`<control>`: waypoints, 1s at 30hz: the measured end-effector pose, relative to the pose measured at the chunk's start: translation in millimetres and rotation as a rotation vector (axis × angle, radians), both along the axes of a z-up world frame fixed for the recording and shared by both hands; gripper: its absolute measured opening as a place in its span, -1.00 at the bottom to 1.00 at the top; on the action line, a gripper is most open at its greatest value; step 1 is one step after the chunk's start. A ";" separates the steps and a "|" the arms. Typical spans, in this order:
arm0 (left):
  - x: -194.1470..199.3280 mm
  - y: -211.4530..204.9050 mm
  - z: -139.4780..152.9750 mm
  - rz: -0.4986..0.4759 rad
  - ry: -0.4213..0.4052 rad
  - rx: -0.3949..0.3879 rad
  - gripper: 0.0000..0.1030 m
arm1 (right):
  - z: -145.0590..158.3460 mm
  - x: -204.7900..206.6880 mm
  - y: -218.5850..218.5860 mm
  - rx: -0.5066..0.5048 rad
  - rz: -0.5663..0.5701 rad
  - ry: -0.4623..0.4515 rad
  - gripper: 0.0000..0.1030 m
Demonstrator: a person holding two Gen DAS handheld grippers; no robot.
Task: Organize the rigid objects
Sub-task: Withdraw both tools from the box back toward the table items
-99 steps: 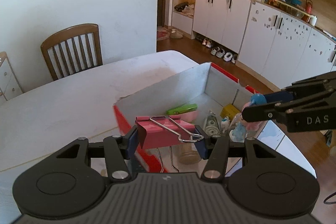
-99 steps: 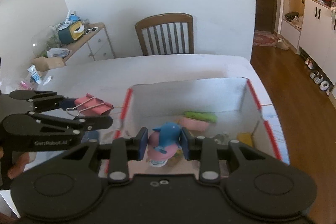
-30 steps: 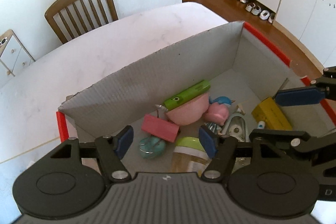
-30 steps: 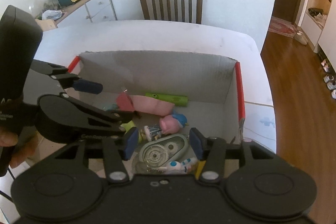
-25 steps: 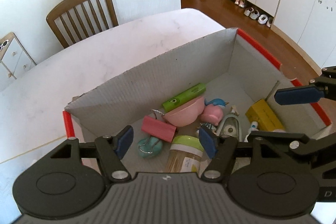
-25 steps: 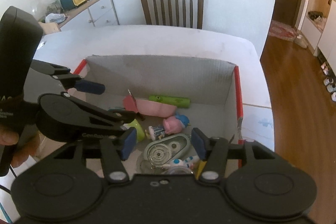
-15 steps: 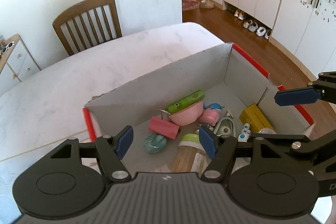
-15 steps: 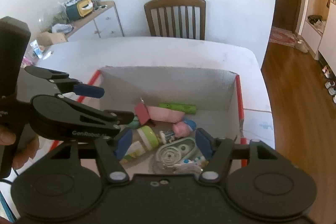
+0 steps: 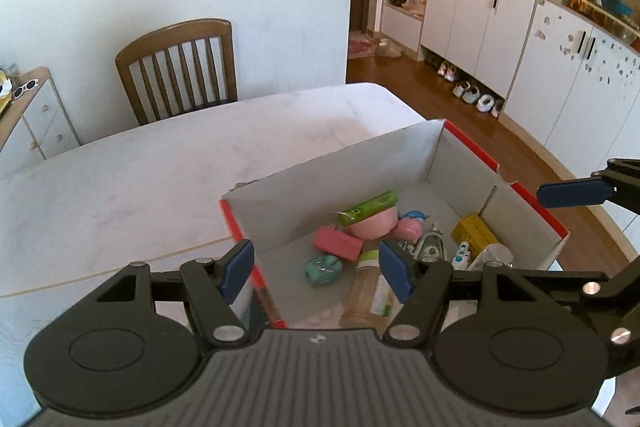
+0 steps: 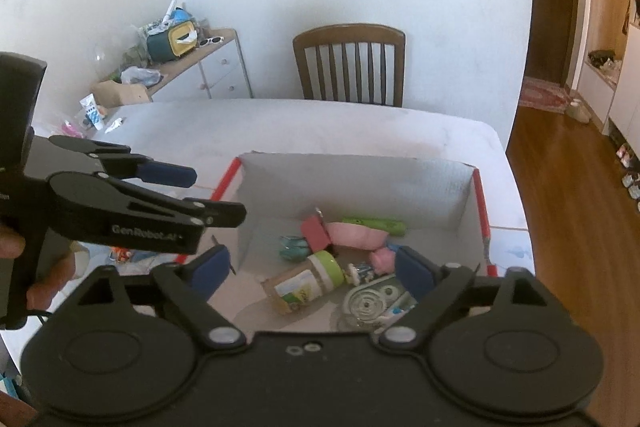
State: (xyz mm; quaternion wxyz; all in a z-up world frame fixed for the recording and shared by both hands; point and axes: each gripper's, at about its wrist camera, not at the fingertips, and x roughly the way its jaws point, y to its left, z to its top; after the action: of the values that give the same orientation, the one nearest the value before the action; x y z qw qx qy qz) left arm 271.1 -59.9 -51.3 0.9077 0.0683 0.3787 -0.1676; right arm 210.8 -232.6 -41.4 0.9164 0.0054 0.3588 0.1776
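Cardboard box (image 9: 460, 155), red-edged, sits on the white counter (image 9: 160, 167) with all sorted items inside. Against the frames from 3.3 s back, the pink clip (image 9: 337, 243) has left the left gripper (image 9: 316, 273) and the blue-and-pink toy (image 9: 408, 225) has left the right gripper (image 10: 312, 269); both now lie on the box floor. Both grippers are spread wide and hold nothing, and compared with half a second ago both have pulled up and back, so the box looks smaller and the left one now sits over the box's near-left corner. In the left wrist view the clip lies flat, long axis running from upper left to lower right, just beside a pink bowl (image 9: 372, 225). A green tube (image 9: 366, 207) lies against the far wall, long axis parallel to it. A green-lidded jar (image 10: 306, 281) lies on its side, lid pointing toward the far right in the right wrist view. A teal item (image 9: 323, 269) sits near the clip; a yellow carton (image 9: 474, 234) rests by the right wall. A wooden chair (image 9: 176, 67) stands beyond the counter.
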 end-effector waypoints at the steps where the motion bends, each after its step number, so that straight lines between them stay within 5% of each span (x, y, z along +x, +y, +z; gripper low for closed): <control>1: -2.4 5.2 0.7 -0.003 -0.009 -0.004 0.50 | 0.8 -2.3 3.3 0.005 -0.002 -0.006 0.88; 15: -21.3 103.7 8.2 -0.021 -0.050 -0.105 0.55 | -0.6 -23.2 94.7 0.029 0.025 -0.031 0.98; 30: -1.4 215.0 -1.8 -0.020 -0.031 -0.242 0.85 | -25.2 -25.4 191.6 0.014 0.027 0.003 0.98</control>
State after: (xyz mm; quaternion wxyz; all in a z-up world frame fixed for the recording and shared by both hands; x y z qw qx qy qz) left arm 269.7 155.1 -53.1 0.9132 -0.0353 0.3412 -0.2201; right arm 185.3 -40.9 -66.7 0.9134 0.0073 0.3587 0.1924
